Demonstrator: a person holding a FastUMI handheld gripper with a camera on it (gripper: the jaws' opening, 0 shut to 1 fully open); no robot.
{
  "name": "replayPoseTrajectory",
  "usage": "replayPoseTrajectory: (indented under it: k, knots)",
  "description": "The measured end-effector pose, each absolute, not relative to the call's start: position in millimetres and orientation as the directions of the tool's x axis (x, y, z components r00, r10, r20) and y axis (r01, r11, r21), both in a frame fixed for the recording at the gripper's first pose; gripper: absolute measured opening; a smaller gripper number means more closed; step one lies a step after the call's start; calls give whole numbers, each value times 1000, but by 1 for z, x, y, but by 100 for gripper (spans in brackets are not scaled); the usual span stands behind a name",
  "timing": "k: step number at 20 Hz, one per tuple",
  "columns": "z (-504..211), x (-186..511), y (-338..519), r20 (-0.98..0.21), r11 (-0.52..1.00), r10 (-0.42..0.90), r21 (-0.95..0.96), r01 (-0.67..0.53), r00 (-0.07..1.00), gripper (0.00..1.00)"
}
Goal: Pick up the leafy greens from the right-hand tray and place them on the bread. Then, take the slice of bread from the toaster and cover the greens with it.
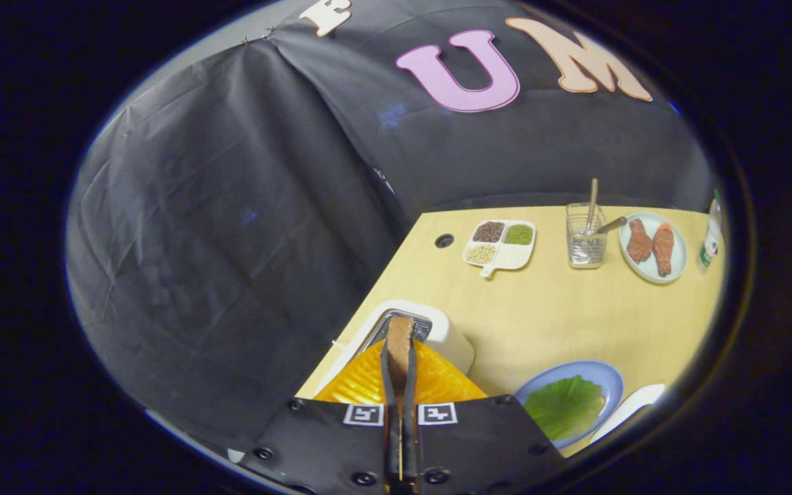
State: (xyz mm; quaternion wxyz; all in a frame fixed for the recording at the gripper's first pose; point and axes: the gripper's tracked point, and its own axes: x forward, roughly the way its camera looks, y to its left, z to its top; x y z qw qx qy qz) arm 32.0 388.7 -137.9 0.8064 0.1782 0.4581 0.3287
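Observation:
My gripper (399, 357) is shut on a brown slice of bread (400, 331), held upright and edge-on between the fingers. The slice stands right over the slot of the white toaster (452, 337), its top edge poking out past the fingertips; I cannot tell whether its bottom is still inside the slot. To the right of the fingers a blue plate (606, 377) holds the leafy greens (564, 405), lying flat. Any bread under the greens is hidden. The rim of a white tray (630, 407) shows just beyond the plate.
Farther back on the wooden table (547, 316) are a divided white dish of grains (499, 244), a clear holder with utensils (585, 237), a pale plate with two drumsticks (652, 246) and a bottle (710, 240). The table's left edge runs diagonally past the toaster.

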Motion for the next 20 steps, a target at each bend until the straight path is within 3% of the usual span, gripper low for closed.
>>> replayPoseTrajectory:
  k: [9,20]
  knots:
    - [-139,23,341,-593,718,696,580,-386,405,4]
    - [-209,7,277,-672,782,620,573,-246,404,4]
